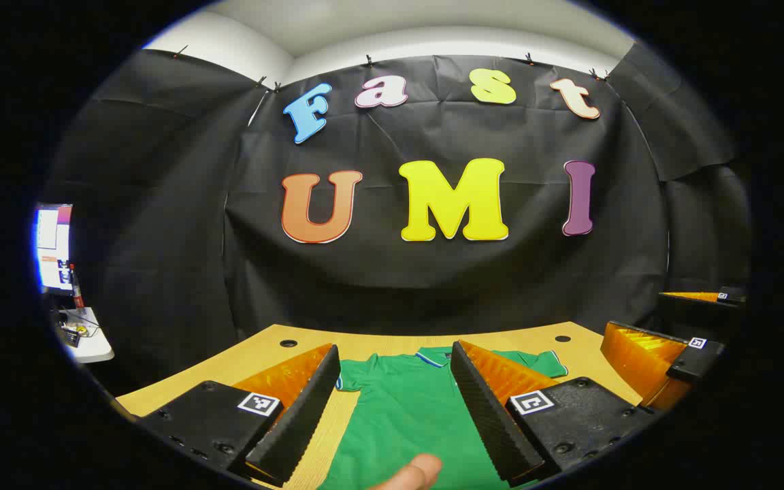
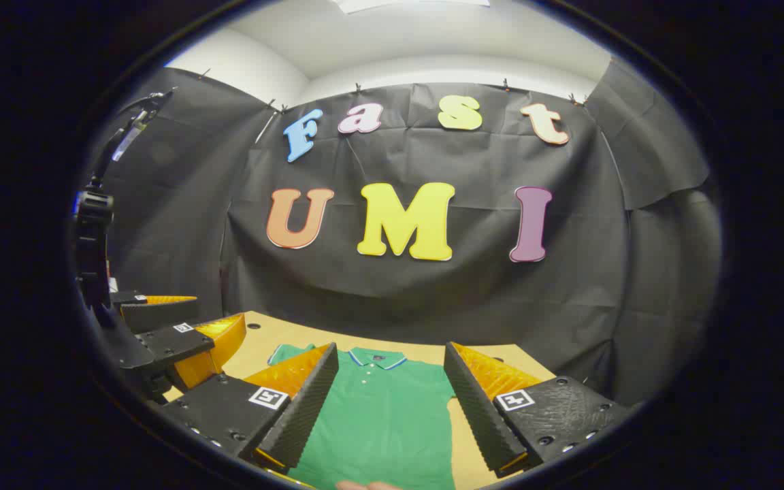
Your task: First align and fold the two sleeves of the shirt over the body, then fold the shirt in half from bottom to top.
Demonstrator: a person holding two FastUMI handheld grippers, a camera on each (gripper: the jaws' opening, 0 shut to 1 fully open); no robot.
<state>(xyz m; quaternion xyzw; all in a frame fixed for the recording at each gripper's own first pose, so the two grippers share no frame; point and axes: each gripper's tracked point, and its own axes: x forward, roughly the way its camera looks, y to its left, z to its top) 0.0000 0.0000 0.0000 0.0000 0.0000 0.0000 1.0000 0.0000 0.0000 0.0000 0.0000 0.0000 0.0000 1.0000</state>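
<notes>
My left gripper (image 1: 392,401) and right gripper (image 2: 386,401) hang spread wide, ribbed wedge fingers empty. A smooth green polo shirt (image 2: 385,422) lies flat on the wooden table (image 1: 392,340)

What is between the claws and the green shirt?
Nothing visible. The green polo shirt lies flat on the wooden table, framed by the open right claw and open left claw; only a fingertip shows near its hem.

Booth draped in black cloth, pale wall and ceiling above.

The black cloth wall (image 1: 433,272) hangs creased, clipped along its top edge under a white ceiling (image 2: 426,34). A tan wooden table (image 1: 392,340) meets the cloth at its far edge, holes near its far corners. At left, a lit screen (image 1: 54,245) above a small white shelf (image 1: 89,340).
</notes>
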